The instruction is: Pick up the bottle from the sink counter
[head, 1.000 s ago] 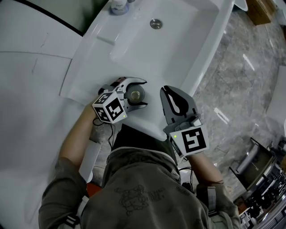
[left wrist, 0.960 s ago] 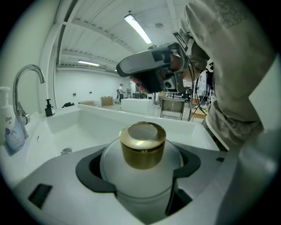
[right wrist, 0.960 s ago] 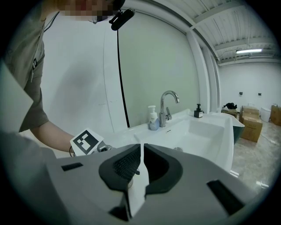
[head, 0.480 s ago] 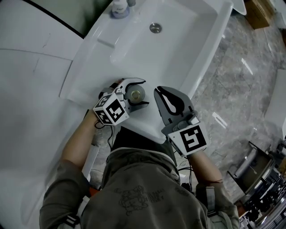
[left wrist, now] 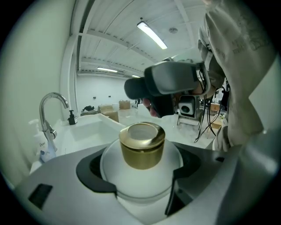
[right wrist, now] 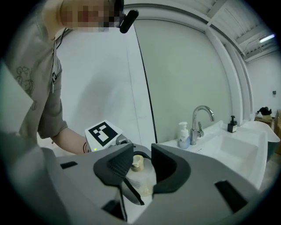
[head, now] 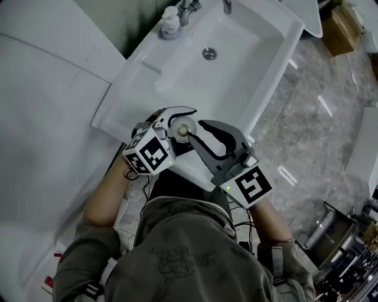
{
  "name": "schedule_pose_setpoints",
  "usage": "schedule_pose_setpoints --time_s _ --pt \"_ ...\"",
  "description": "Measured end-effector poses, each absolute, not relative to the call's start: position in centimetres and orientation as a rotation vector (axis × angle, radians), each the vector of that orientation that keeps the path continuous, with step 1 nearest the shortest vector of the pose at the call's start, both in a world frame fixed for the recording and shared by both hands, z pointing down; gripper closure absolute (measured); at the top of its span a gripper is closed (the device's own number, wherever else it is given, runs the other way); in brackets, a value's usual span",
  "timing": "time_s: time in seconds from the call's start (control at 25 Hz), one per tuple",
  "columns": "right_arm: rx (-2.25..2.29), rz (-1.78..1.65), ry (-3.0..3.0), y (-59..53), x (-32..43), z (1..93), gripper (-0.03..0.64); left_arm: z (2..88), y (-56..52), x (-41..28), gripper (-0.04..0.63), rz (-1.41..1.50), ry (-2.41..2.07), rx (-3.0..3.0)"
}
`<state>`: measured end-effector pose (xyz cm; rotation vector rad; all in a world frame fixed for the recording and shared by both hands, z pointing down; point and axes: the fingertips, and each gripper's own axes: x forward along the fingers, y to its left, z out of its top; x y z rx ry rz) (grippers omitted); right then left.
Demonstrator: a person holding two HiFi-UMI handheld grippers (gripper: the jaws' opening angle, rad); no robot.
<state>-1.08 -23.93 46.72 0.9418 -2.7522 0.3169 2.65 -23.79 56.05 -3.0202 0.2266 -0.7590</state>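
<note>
A frosted white bottle [head: 182, 128] with a gold cap [left wrist: 142, 145] sits between the jaws of my left gripper [head: 186, 125], which is shut on its round body [left wrist: 140, 173] at the front edge of the white sink counter [head: 133, 100]. My right gripper [head: 196, 132] is just to the right of it, fingertips close to the cap, and its jaws are opening. In the right gripper view the bottle [right wrist: 143, 181] shows through the gap of that gripper [right wrist: 143, 163], and the ribbed pads do not press on it. The left gripper's marker cube [right wrist: 103, 133] shows behind.
The basin has a drain [head: 209, 53], with a chrome faucet [head: 188, 8] and a soap pump bottle [head: 170, 25] at its back. Marble floor [head: 319, 100] lies to the right, with a cardboard box [head: 340, 27] at the top right. A metal rack [head: 339, 236] stands at the lower right.
The right gripper has swung left toward the bottle and its jaws have gone from shut to parted. The left gripper keeps its hold on the bottle.
</note>
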Motion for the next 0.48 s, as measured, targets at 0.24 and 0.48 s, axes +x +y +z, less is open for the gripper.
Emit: schedule_pose_setpoints --time_s 0.24,0.48 --pt "0.835 0.233 -2.747 -22.6 -3.2 44.0 0.462 51.2 -23.2 2.3 0.244 -0.756 0.292 -2.987" --pt "0.802 0.137 -2.761 -22.4 -3.7 39.8 0.460 46.6 -23.7 2.2 0.244 -0.752 0.402 -2.940"
